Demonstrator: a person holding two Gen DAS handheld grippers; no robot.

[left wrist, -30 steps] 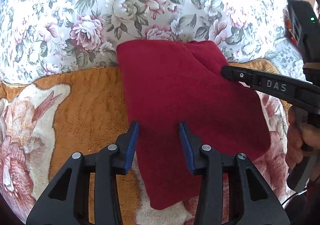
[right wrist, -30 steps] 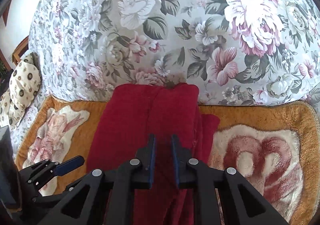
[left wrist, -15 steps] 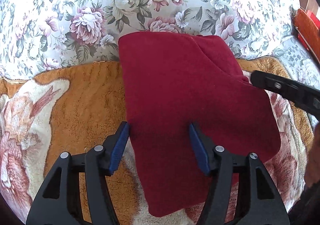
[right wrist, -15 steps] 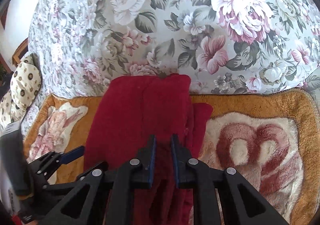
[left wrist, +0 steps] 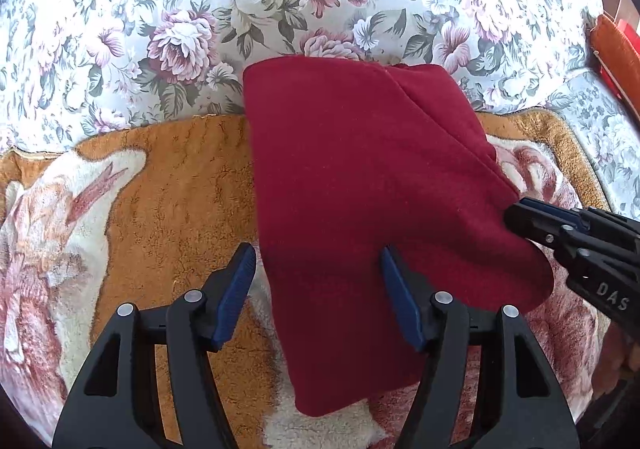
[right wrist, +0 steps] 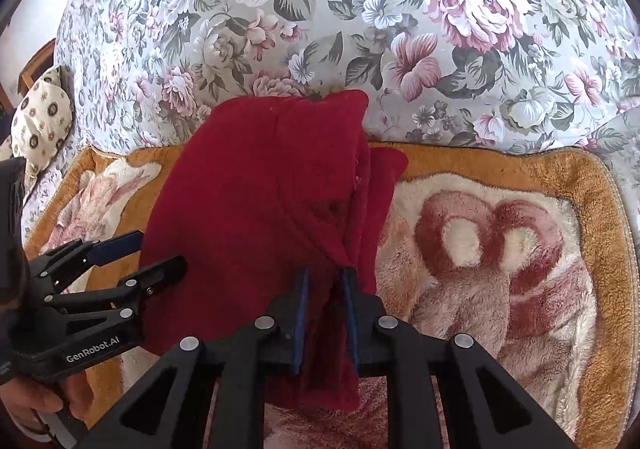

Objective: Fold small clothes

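Note:
A dark red fleece garment (left wrist: 368, 185) lies folded on an orange and cream plush blanket (left wrist: 168, 185). It also shows in the right wrist view (right wrist: 256, 201). My left gripper (left wrist: 318, 289) is open wide over the garment's near left edge, one finger on the blanket, one over the cloth. It shows at the left in the right wrist view (right wrist: 138, 255). My right gripper (right wrist: 325, 289) is shut on the garment's right folded edge, with red cloth between its pads. It shows at the right in the left wrist view (left wrist: 520, 217).
A floral bedspread (right wrist: 360, 9) rises behind the blanket. A spotted cushion (right wrist: 40, 117) lies at the far left. An orange cloth item (left wrist: 616, 53) sits at the far right edge. The blanket's rose pattern (right wrist: 480, 241) lies to the right of the garment.
My left gripper has opened wider and the view has shifted back. My right gripper has drawn back along the garment's right edge towards the near side, still shut on the cloth.

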